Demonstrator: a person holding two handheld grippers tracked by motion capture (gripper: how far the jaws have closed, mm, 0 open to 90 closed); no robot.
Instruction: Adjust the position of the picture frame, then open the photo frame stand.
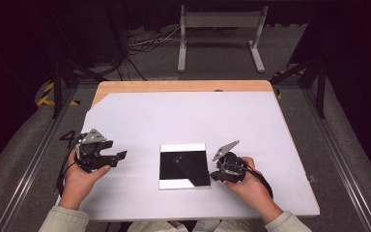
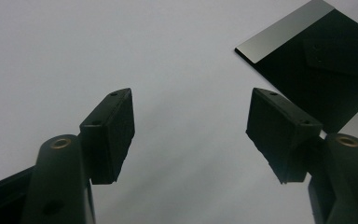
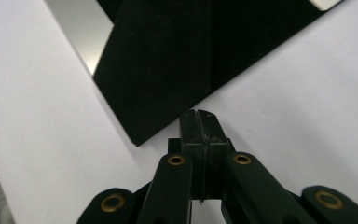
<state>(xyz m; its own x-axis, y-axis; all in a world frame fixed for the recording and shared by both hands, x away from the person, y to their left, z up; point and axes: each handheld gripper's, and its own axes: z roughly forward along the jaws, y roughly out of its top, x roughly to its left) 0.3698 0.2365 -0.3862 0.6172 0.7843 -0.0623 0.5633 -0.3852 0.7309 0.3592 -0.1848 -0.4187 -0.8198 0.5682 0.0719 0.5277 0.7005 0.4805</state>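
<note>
A glossy square plate (image 1: 183, 166), mostly black with pale bands at its far and near edges, lies flat on the white sheet at mid-table. My left gripper (image 1: 121, 155) is held near the table's left edge, a good way left of the plate. Its jaws stand wide open with nothing between them (image 2: 191, 135), and the plate (image 2: 321, 70) shows beyond the right-hand jaw. My right gripper (image 1: 214, 175) sits at the plate's right side, near its front corner. Its jaws are pressed together (image 3: 199, 116), tips right at the plate's dark edge (image 3: 191, 56), holding nothing.
The white sheet (image 1: 174, 116) covers most of a wooden table (image 1: 174, 86), whose bare strip shows at the far edge. Beyond it on the floor stand a grey metal frame (image 1: 220, 21) and loose cables (image 1: 140, 43).
</note>
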